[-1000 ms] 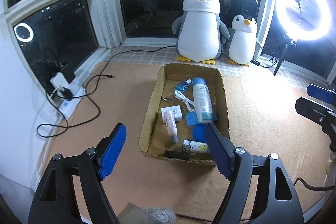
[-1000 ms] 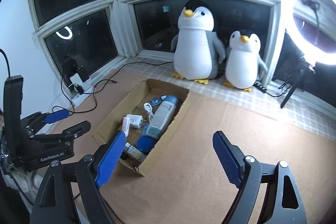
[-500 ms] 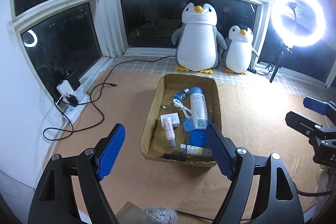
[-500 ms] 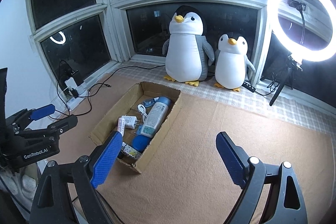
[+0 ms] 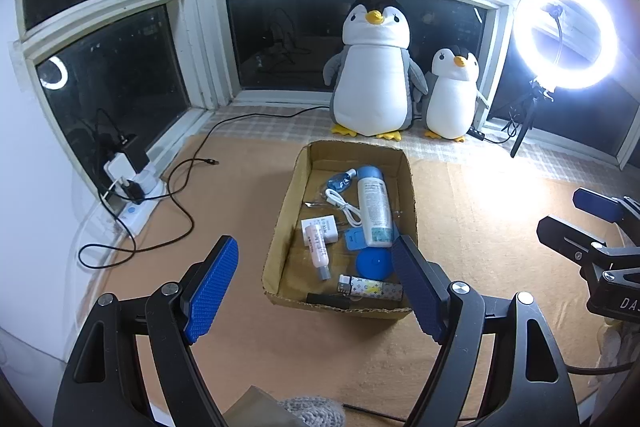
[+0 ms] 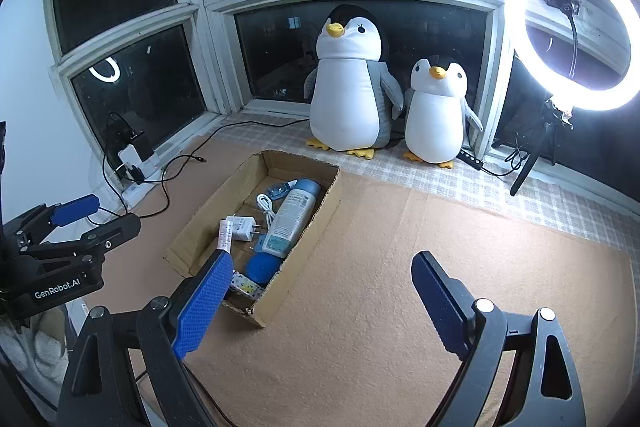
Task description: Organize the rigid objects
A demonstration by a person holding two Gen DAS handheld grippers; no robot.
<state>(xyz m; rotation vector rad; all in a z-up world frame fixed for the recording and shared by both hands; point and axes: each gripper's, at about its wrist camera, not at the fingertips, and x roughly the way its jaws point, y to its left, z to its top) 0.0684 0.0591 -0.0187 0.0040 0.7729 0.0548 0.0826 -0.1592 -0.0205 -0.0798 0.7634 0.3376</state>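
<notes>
A shallow cardboard box [image 5: 407, 187] [image 6: 324, 211] lies on the tan mat. Inside are a white bottle with a blue cap [image 5: 374, 205] [image 6: 294, 217], a white cable [image 5: 340, 205], a white charger [image 5: 322, 226] [image 6: 240, 227], a pink tube [image 5: 317, 247], a blue round lid [image 5: 374, 263] [image 6: 262, 267] and a patterned lighter [image 5: 370, 289]. My left gripper [image 5: 316, 287] is open and empty, held above the box's near end. My right gripper [image 6: 324, 303] is open and empty, to the right of the box.
Two plush penguins [image 5: 374, 67] [image 5: 454, 93] stand by the window behind the box. A lit ring light [image 5: 564, 35] on a tripod stands at back right. A power strip with chargers and black cables [image 5: 132, 187] lies at the left. Grey cloth [image 5: 312, 411] lies at the near edge.
Both grippers have pulled back and risen away from the box, so it looks smaller and farther. Both stay open and empty. The objects in the box have not moved.
</notes>
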